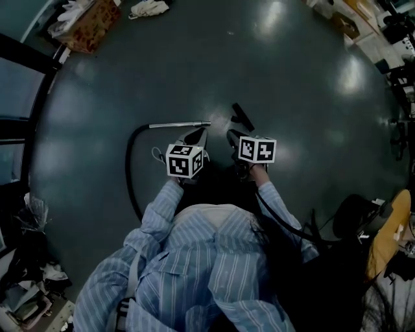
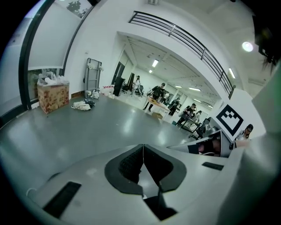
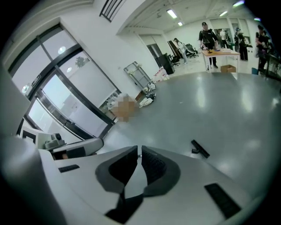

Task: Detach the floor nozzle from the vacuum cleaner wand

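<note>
The black floor nozzle [image 1: 243, 117] lies on the grey floor, apart from the silver wand [image 1: 180, 124], whose far end joins a black hose [image 1: 130, 172] curving back toward me. In the right gripper view the nozzle [image 3: 199, 148] lies alone on the floor, beyond the jaws. My left gripper [image 1: 198, 136] and right gripper [image 1: 232, 137] hang side by side above the floor, just short of wand and nozzle. The left gripper [image 2: 143, 147] is shut with its pads together and nothing between them. The right gripper [image 3: 139, 151] is shut and empty too.
A cardboard box [image 1: 91, 26] full of bags and a heap of cloth [image 1: 149, 8] sit at the far left by the window wall. Cluttered desks [image 1: 395, 39] line the right. Dark gear and cables [image 1: 353, 217] lie at my right side. People stand at tables [image 2: 156, 103] far off.
</note>
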